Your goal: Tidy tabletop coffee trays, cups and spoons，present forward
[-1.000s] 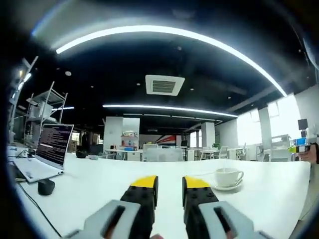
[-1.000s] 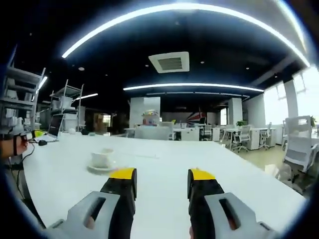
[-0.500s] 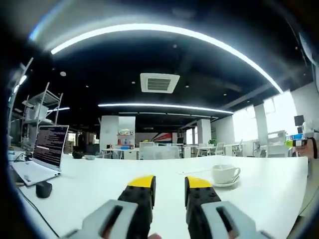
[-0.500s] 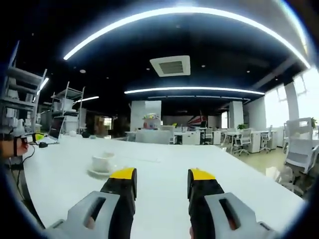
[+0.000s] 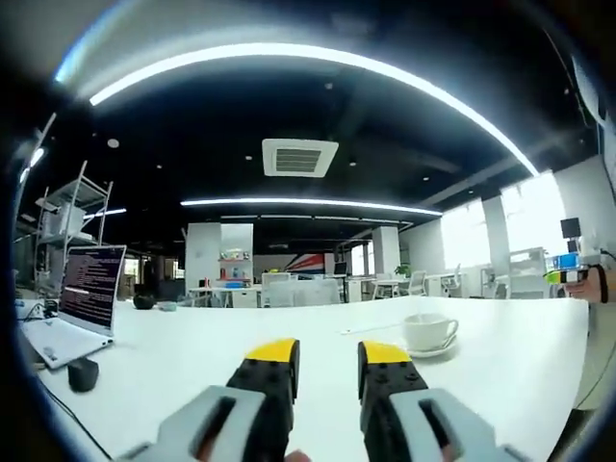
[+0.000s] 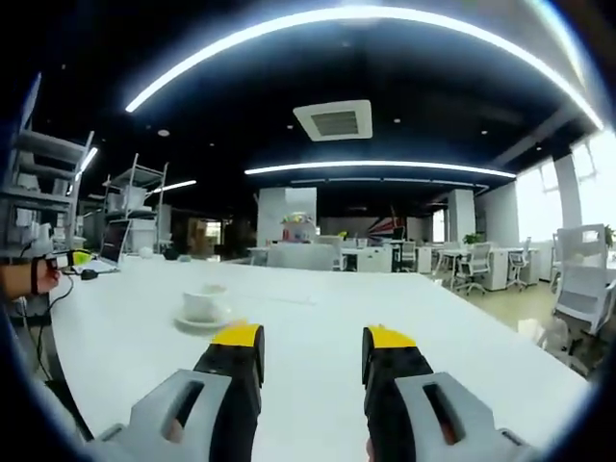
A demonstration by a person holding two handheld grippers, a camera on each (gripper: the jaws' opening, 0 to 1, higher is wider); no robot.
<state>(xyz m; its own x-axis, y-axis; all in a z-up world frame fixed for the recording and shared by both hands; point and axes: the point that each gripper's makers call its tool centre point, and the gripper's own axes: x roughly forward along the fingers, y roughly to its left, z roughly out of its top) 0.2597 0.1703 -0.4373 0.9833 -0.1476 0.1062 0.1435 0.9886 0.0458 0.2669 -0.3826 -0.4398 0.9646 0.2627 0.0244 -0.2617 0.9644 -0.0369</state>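
White cup on its saucer, upright on the white surface.

The cup (image 5: 429,331) sits upright on a white saucer (image 5: 432,350), its handle toward the right in the left gripper view; in the right gripper view the cup (image 6: 204,303) and saucer (image 6: 203,321) lie left of centre. A thin spoon-like streak beside them is too small to tell.

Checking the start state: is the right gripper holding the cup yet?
No, the right gripper is open and empty, with the cup sitting on its saucer ahead.
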